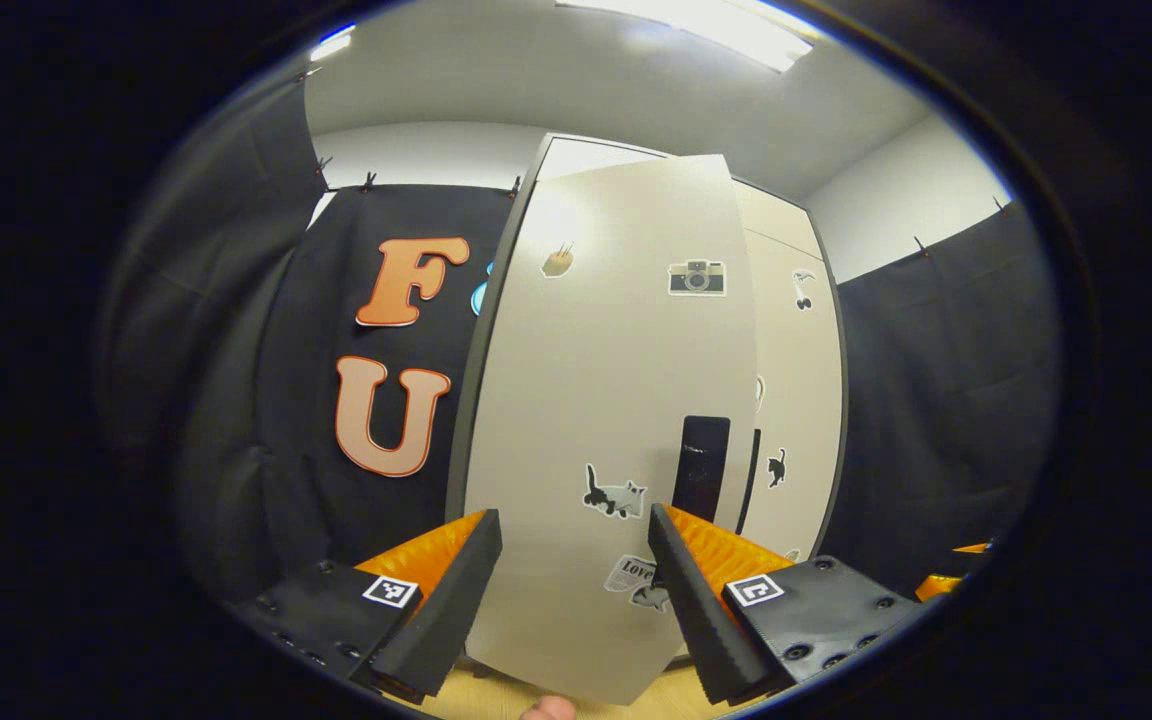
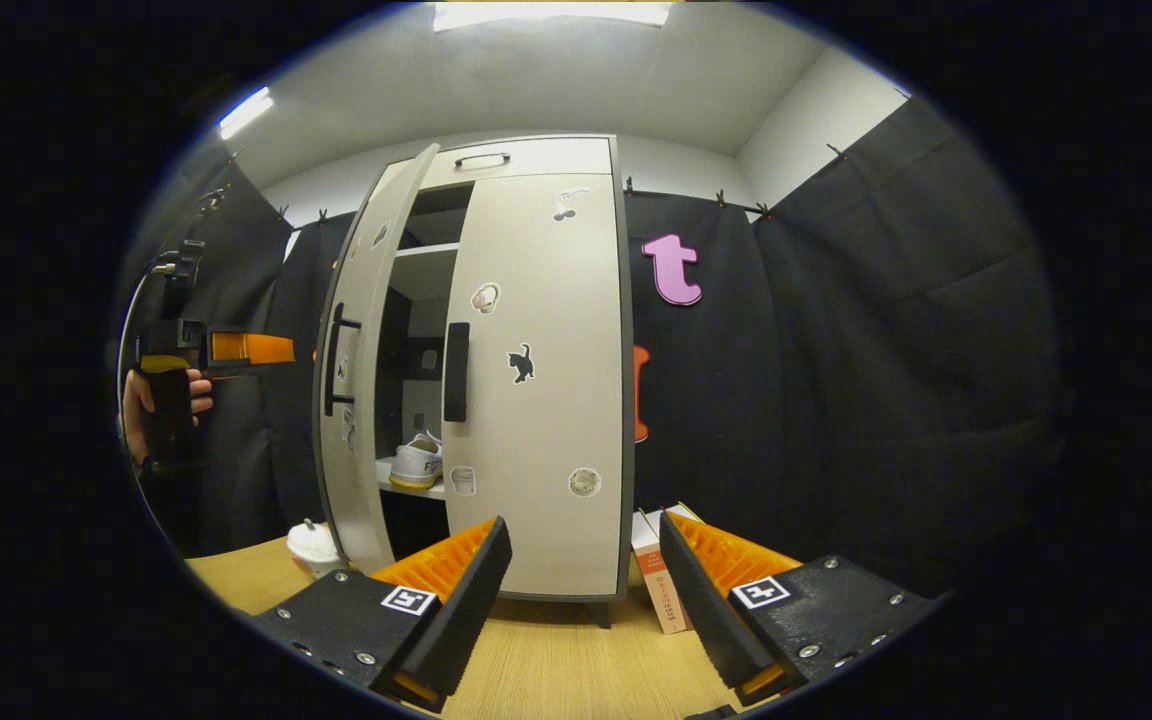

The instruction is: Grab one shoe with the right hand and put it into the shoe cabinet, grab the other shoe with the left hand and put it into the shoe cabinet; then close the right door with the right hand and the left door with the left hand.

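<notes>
A shoe point(image 2: 418, 462) sits inside the cabinet point(image 2: 536, 160), behind its ajar left door point(image 2: 361, 380).

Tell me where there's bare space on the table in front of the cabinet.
Free: the wooden table in front of the closed right door, between the right gripper jaws. Crowded: the white cup by the foot of the half-open left door, and the books at the cabinet's right corner.

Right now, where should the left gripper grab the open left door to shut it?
Probably the dark vertical handle near the left door's free edge, coming from the door's front face. It stands out as an upright bar, so the open left gripper could straddle it, or simply push the panel there.
</notes>
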{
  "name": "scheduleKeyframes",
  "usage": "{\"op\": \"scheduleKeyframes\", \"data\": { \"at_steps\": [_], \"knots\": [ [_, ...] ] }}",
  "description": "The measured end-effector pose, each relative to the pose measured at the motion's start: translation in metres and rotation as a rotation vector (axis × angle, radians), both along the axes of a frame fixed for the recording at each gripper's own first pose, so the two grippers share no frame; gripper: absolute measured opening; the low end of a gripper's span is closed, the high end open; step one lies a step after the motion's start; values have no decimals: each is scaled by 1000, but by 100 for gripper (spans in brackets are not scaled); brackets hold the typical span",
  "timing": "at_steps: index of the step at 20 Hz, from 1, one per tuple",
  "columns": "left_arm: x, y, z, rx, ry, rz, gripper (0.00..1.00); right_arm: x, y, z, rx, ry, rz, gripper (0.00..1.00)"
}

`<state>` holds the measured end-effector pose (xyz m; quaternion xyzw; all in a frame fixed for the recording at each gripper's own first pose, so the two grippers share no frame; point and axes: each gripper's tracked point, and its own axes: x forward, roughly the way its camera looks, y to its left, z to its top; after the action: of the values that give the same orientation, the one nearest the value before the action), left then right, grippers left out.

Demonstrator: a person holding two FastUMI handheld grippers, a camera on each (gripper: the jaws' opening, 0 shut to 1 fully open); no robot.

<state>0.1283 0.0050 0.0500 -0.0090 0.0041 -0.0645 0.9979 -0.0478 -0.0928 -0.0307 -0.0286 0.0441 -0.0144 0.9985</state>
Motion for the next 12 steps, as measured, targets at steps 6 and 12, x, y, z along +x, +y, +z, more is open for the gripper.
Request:
{"op": "scheduleKeyframes", "data": {
  "at_steps": [6, 12],
  "knots": [
    [20, -36, -23, 43, 24, -44, 96, -6, -10, 5, -4, -6, -19, 92],
    [53, -40, -43, 49, 54, -21, 96, -12, -31, 10, -6, -13, -63, 92]
  ]
}}
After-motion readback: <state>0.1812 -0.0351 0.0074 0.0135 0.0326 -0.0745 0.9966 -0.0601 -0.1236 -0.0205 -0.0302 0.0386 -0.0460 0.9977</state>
